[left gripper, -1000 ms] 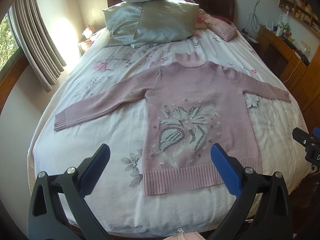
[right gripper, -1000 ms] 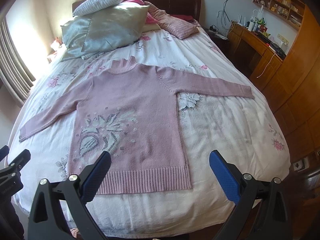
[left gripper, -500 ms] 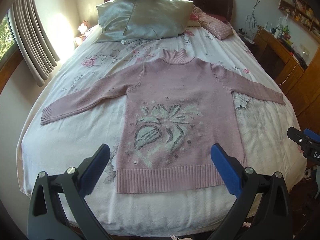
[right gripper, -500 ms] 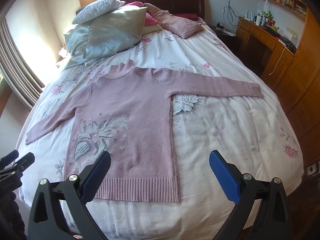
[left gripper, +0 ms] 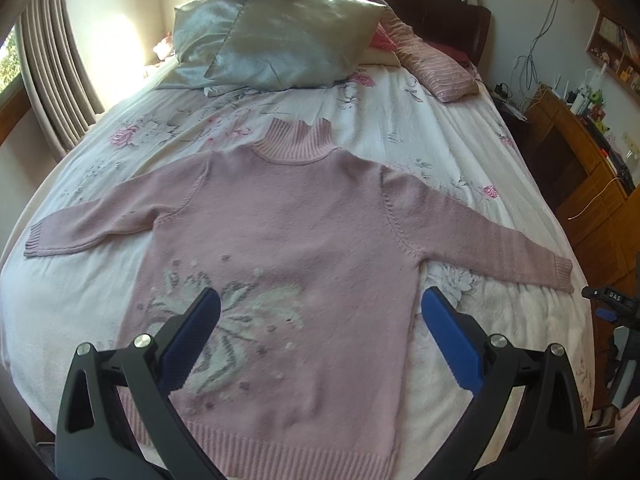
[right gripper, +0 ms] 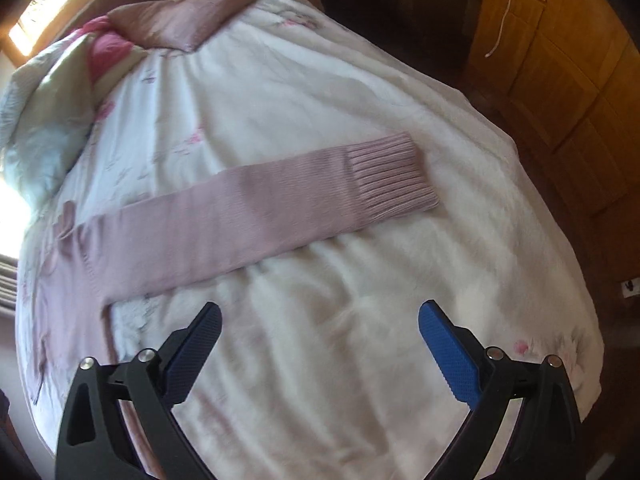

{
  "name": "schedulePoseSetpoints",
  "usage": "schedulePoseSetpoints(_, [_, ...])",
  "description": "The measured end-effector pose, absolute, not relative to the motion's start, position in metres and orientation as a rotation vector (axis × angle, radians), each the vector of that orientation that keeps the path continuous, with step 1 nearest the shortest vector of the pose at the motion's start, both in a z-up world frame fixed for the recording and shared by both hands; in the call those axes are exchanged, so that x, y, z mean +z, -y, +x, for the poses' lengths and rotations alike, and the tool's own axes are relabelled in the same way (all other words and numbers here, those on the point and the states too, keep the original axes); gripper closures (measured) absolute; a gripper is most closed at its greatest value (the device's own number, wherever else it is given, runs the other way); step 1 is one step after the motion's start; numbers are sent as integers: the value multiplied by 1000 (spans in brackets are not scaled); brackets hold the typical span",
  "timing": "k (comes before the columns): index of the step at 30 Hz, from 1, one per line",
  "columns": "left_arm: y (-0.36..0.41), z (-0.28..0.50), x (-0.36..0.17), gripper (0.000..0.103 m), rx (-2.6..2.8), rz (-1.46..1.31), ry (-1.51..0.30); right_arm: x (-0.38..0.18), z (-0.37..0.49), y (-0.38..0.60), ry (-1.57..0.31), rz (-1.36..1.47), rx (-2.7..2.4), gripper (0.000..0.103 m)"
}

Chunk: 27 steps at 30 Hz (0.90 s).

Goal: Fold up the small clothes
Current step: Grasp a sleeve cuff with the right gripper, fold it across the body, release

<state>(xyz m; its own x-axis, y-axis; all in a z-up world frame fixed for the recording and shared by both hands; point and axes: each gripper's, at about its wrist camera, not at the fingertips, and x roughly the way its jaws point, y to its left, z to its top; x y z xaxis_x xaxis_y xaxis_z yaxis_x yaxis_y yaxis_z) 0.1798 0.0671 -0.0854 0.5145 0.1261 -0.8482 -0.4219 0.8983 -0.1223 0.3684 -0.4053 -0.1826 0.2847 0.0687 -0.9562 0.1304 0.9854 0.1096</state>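
**Pink sweater flat on the bed, both tongs spread and empty**

The pink sweater (left gripper: 304, 240) lies face up and flat on the floral bedspread (left gripper: 400, 128), collar toward 12 o'clock and ribbed hem at 6 o'clock in the left wrist view. Its 2 sleeves run out to either side: one cuff ends near 9 o'clock, the other near 3 o'clock, close to the bed's edge. A grey-white leaf pattern sits on the lower chest.

The left gripper (left gripper: 320, 320) hangs above the sweater's lower body with its 2 blue-padded fingers spread wide and nothing between them. One pad overlaps the leaf pattern in the picture, the other lines up with the sweater's side edge toward 4 o'clock.

The right gripper (right gripper: 320, 328) is likewise spread wide and empty, over bare bedspread (right gripper: 360, 280). In its view the sweater's sleeve (right gripper: 260, 208) stretches across the middle of the frame, ribbed cuff (right gripper: 392, 176) toward 2 o'clock, shoulder end toward 9 o'clock. The sleeve lies beyond the fingertips, not touching them. This view is somewhat blurred.

Silver-grey pillows (left gripper: 280, 44) are piled at 12 o'clock at the head of the bed, with a pink striped cushion (left gripper: 432, 68) toward 1 o'clock. A wooden desk (left gripper: 580, 152) stands off the bed at 2 to 3 o'clock, and curtains (left gripper: 52, 72) hang at 10 o'clock.
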Motion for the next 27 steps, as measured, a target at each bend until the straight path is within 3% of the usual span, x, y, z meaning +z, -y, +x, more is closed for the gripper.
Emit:
schedulePoseSetpoints(6, [-43, 237, -115, 3, 322, -283, -982, -250, 441, 463, -1360, 254, -65, 7])
schedulePoseSetpoints(15, [-55, 280, -145, 3, 353, -265, -1021, -294, 475, 477, -1401, 253, -67, 10])
schedulePoseSetpoints(16, [-57, 281, -148, 3, 355, -267, -1025, -292, 475, 475, -1391, 250, -55, 14])
schedulePoseSetpoints(18, [-63, 282, -153, 3, 361, -274, -1032, -285, 474, 467, -1359, 243, -5, 41])
schedulePoseSetpoints(19, [-66, 281, -155, 3, 364, -280, -1035, -281, 473, 463, -1349, 226, 3, 47])
schedulePoseSetpoints(21, [-71, 282, -160, 3, 368, -287, -1045, -275, 472, 457, -1339, 252, 53, 78])
schedulePoseSetpoints(23, [-76, 280, -163, 3, 373, -287, -1053, -265, 469, 448, -1317, 268, 76, 86])
schedulePoseSetpoints(27, [-90, 272, -166, 3, 382, -284, -1055, -236, 462, 410, -1236, 276, 174, 87])
